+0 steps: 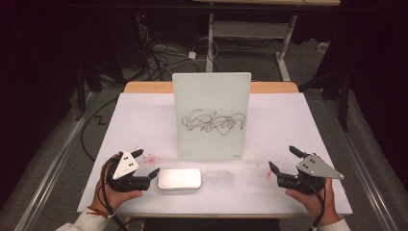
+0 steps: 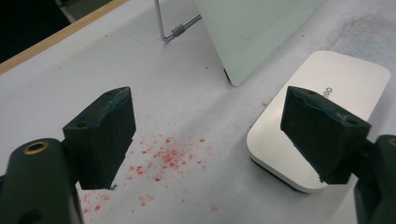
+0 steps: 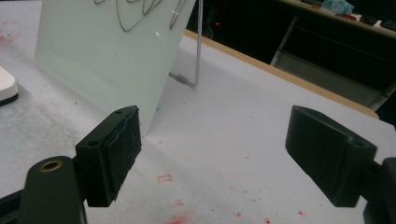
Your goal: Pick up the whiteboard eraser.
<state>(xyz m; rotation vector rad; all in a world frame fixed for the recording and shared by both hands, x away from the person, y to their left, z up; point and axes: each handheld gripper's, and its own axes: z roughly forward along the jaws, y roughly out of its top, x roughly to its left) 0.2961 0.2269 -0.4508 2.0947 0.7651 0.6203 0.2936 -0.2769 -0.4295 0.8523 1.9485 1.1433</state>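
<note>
we are resting both hands on the near edge of the worktop (image 1: 288, 115), and we are keeping each tool spread wide with nothing between its jaws. the left tool (image 1: 146, 164) is sitting just beside the white eraser block (image 1: 179, 178), its nearer jaw almost at the block's left end, which we judge is so that a short reach will take it. in the left gripper view the left tool (image 2: 208, 135) is framing that block (image 2: 327, 88) behind its right jaw, with red specks (image 2: 163, 158) scattered on the worktop between the jaws. the right tool (image 1: 285, 160) is waiting well apart at the right side, aimed toward the glass board (image 1: 211, 115), probably to leave the middle free; in the right gripper view the right tool (image 3: 212, 154) is opening toward the board's lower corner (image 3: 107, 65)

the board is standing upright in the middle of the worktop, propped from behind by a thin wire stand (image 3: 198, 51), so its face is tilting toward us for wiping. it is looking pale green and frosted, and a tangled black scribble (image 1: 211, 122) is crossing its centre. the eraser is lying flat in front of the board, near its left lower corner, rounded and smooth, with faint grey lettering on top that we cannot read
</note>
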